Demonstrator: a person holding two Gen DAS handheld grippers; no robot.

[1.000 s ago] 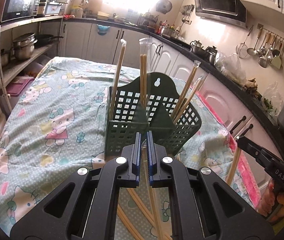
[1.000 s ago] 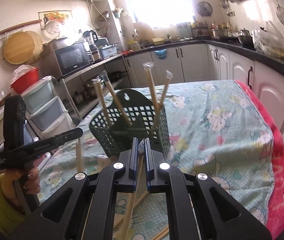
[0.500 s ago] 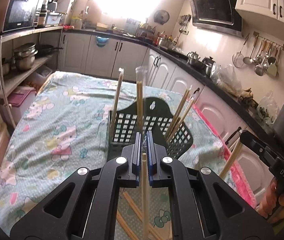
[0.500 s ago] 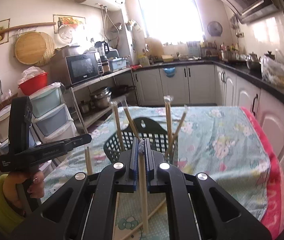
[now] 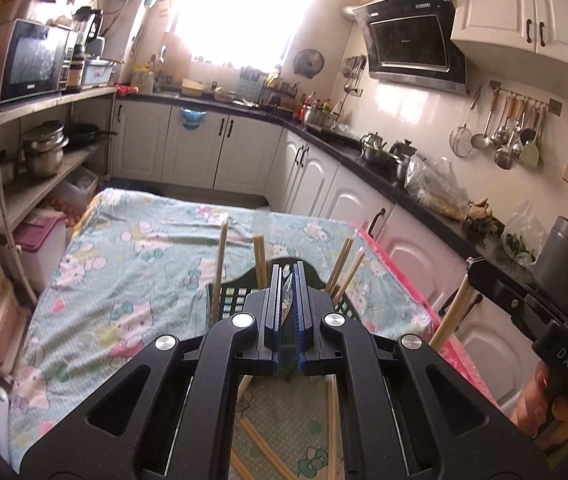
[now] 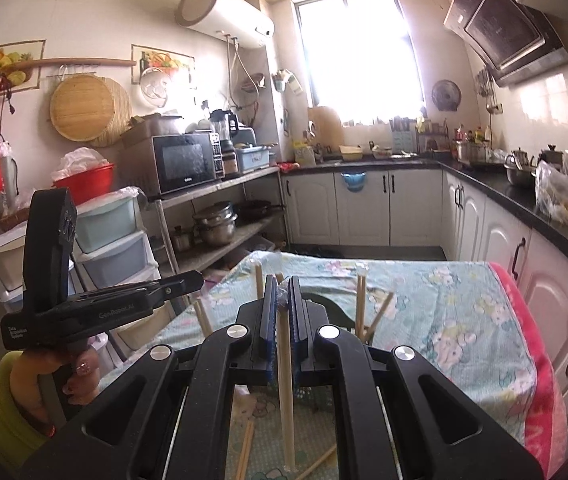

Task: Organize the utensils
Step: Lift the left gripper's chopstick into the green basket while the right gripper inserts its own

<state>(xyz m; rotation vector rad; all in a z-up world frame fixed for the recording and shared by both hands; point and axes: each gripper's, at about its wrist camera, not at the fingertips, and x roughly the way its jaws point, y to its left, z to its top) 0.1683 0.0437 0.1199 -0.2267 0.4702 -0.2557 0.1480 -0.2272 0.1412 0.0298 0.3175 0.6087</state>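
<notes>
Plastic-wrapped pale wooden chopsticks (image 6: 285, 380): light, stiff, slippery wrapper. My right gripper (image 6: 282, 312) and left gripper (image 5: 288, 300) each clamp a pair's top end, above the dark green basket (image 5: 230, 300).

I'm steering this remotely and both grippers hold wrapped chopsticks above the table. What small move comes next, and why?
Probably carry the right gripper forward over the dark green lattice utensil basket and lower its plastic-wrapped wooden chopsticks in. They hang upright, clamped at the top, and the basket, already holding upright pairs, stands just ahead.
</notes>
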